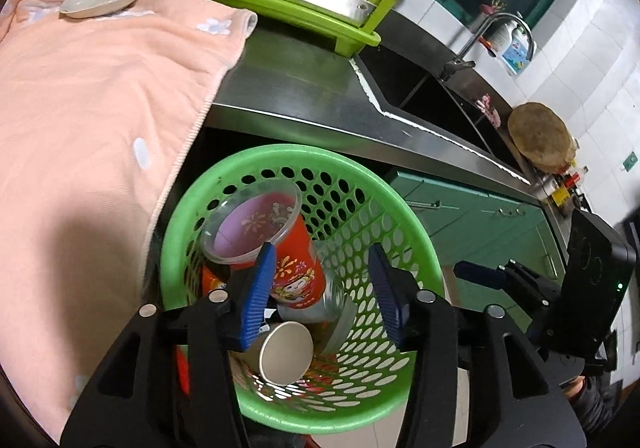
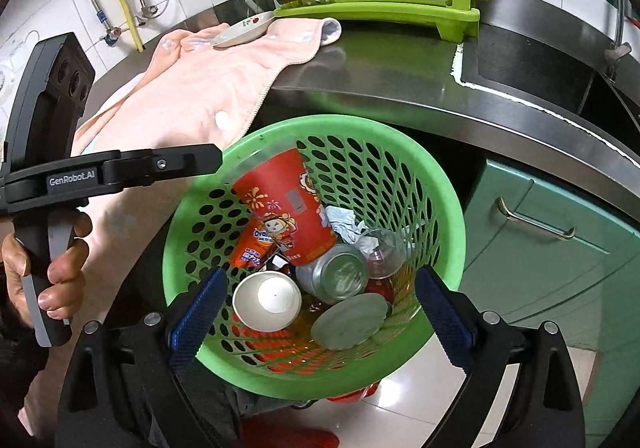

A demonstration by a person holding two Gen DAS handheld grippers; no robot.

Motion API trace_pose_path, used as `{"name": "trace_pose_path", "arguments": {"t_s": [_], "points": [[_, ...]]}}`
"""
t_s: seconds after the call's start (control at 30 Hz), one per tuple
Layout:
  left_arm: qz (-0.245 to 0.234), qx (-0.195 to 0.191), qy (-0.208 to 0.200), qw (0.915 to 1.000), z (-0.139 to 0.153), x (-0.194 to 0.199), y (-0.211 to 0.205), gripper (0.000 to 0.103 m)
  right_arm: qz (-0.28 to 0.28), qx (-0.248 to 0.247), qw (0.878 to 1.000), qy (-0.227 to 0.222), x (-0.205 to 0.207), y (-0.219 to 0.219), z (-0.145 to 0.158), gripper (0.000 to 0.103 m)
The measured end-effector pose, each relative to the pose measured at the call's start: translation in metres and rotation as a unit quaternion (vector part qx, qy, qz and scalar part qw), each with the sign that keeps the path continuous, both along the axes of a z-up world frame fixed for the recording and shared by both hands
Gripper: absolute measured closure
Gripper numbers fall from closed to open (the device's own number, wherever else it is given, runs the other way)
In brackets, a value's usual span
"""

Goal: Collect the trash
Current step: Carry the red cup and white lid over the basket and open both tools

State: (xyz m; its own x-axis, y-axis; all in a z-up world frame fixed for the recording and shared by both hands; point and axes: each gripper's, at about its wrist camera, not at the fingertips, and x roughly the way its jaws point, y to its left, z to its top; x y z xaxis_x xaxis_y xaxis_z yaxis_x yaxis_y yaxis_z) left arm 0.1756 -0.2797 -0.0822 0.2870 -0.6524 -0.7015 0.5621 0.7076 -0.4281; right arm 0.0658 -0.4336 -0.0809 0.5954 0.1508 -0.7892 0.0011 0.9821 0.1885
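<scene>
While your left gripper (image 1: 320,288) hangs over the green basket (image 1: 208,184), its jaws stand apart with nothing pinched; the red cup (image 1: 296,268) lies just beyond the left pad, inside the basket. Judge this the drop step, with the cup released. Your next move calls for lifting clear and seeking further trash on the surface (image 1: 288,88).

In the right wrist view, your right gripper (image 2: 316,312) is spread wide and empty above the same basket (image 2: 448,184). Only this view shows the can (image 2: 340,274), white cup (image 2: 267,300), crumpled tissue (image 2: 340,224) and your hand (image 2: 48,268) on the left gripper's handle. Only the left view shows the faucet (image 1: 492,36).
</scene>
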Motion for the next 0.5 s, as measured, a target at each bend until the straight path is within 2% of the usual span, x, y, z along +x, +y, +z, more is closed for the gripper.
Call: {"name": "trace_pose_path", "arguments": {"t_s": [0.43, 0.47, 0.5], "points": [[0.042, 0.02, -0.064, 0.9969, 0.033, -0.031, 0.05, 0.039, -0.005, -0.01, 1.0, -0.014, -0.013, 0.025, 0.013, 0.011], [0.048, 0.023, -0.069, 0.9962, 0.036, -0.033, 0.054, 0.031, -0.006, -0.011, 1.0, -0.017, -0.014, 0.029, 0.016, 0.011], [0.057, 0.026, -0.078, 0.995, 0.039, -0.037, 0.061, 0.029, -0.007, -0.013, 1.0, -0.019, -0.015, 0.032, 0.018, 0.011]]}}
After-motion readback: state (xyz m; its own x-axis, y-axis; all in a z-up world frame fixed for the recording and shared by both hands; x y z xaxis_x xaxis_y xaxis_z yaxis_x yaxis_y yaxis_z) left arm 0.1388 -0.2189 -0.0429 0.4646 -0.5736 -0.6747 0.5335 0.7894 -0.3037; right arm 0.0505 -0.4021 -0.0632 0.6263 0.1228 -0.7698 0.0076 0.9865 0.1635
